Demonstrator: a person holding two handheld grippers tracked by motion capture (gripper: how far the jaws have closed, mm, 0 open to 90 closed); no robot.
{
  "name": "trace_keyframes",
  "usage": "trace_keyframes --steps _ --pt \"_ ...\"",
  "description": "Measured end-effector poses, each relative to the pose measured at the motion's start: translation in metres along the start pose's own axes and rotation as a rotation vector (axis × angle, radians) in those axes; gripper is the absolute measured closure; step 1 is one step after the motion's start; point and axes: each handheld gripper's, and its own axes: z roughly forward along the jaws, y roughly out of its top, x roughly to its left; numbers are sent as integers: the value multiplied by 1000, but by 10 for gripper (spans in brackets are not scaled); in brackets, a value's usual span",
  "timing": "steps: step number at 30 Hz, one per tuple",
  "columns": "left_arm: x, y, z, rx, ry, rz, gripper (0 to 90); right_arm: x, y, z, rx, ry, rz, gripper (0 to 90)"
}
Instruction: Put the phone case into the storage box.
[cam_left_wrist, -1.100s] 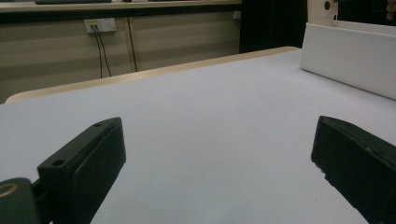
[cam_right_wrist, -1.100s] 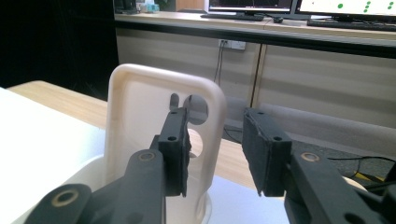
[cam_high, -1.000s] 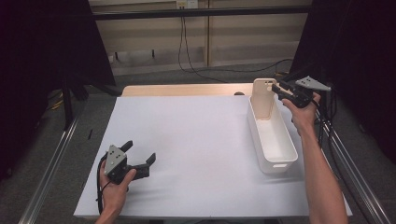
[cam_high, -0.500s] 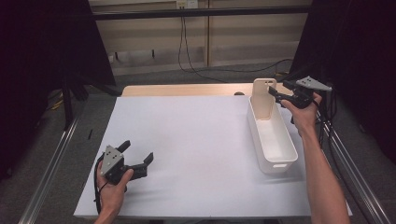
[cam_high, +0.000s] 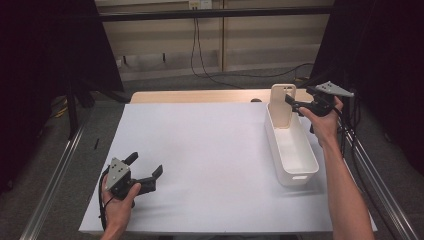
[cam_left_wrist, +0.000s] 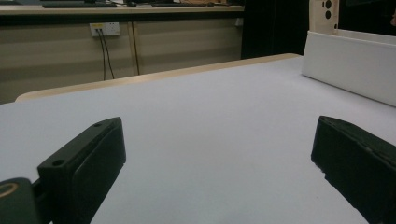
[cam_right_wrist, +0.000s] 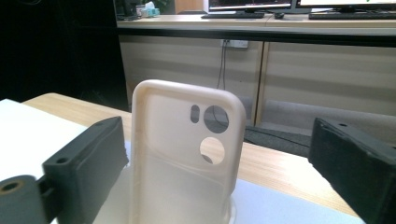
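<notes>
A cream phone case (cam_high: 282, 105) stands upright at the far end of a long white bin (cam_high: 295, 150) on the right side of the table. My right gripper (cam_high: 295, 105) is level with the case's top and points at it. Its jaws have just been opening and now stand wide apart. In the right gripper view the case (cam_right_wrist: 187, 154) rises between the jaws with a gap to each pad. My left gripper (cam_high: 146, 164) rests open on the white sheet near the front left corner, nothing between its jaws (cam_left_wrist: 217, 154). The left gripper view shows the bin (cam_left_wrist: 350, 60) far off.
A white sheet (cam_high: 210, 150) covers the table, with a strip of bare wood (cam_high: 200, 96) along the far edge. Metal rails (cam_high: 55, 175) run along both sides. Black curtains hang left and right, and cables drop from a wall socket (cam_high: 196, 5) behind.
The right gripper's jaws have spread away from the phone case, which stays standing in the bin's far end. The left hand and its gripper have kept still.
</notes>
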Motion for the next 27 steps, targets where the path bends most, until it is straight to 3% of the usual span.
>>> trace_keyframes --steps 15,27 --pt "-1 0 1 1 1 -2 30 5 3 -7 -13 -17 1 3" --pt "0 0 1 9 3 7 30 3 -6 -20 -26 -44 11 2"
